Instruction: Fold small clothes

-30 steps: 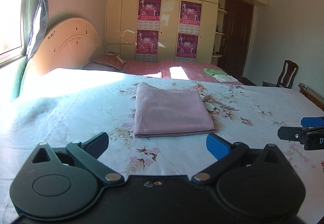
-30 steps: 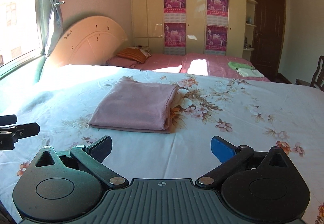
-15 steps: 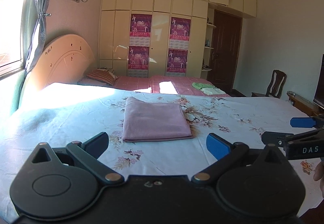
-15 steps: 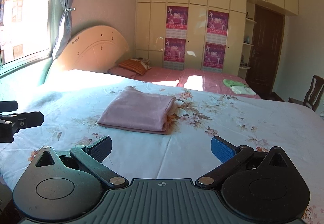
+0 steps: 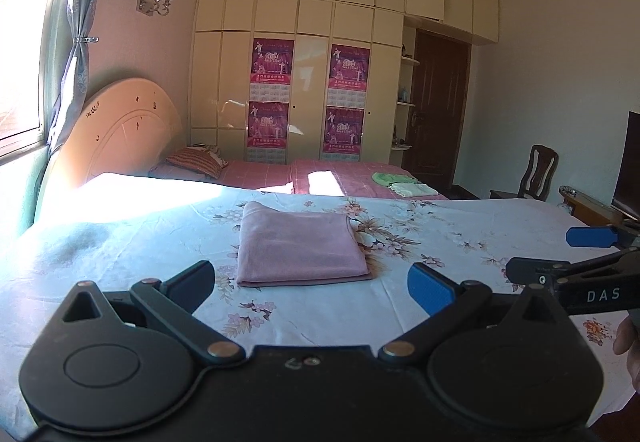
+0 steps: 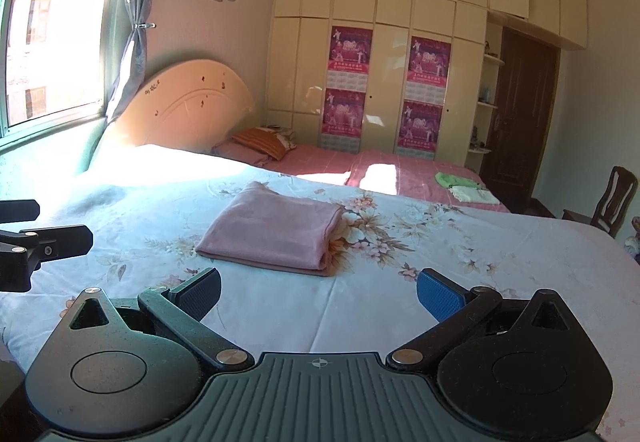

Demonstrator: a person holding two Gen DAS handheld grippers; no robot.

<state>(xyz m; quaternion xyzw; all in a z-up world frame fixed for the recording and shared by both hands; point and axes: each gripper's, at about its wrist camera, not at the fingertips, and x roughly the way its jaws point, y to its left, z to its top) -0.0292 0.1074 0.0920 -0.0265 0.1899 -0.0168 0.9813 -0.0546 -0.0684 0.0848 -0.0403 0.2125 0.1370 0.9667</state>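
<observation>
Fingers [image 5: 188,282] of both grippers stand spread wide and grasp nothing; each pair frames bare sheet. Bed [image 5: 460,226], with its floral sheet, fills the lower field of both views and carries the one task item. Cloth [image 5: 298,244], pink and already folded into a flat rectangle of several layers, lies near the middle of the bed, ahead of both grippers and well apart from each. Seen from the left gripper [image 5: 310,284], the cloth sits almost dead ahead, its near edge running across the view and its sides running straight away from the fingers. Seen from the right gripper [image 6: 318,292], the cloth [image 6: 272,228] lies ahead and a little to the left, turned so that a near corner at its right points toward the camera, with the stacked layer edges showing along the near and right sides. The left gripper's black fingers enter the right view at its left border [image 6: 46,242], and the right gripper enters the left view at its right border [image 5: 560,268]; the two are held side by side, level with each other.

Judgement: the left gripper is the squarer to the cloth and looks slightly nearer; a further fold, if one is wanted, would start from the near edge. The fold appears largely done. Smaller green and pale cloths [image 5: 398,184] rest on the pink bed [image 5: 260,174] beyond, out of reach from here.
</observation>
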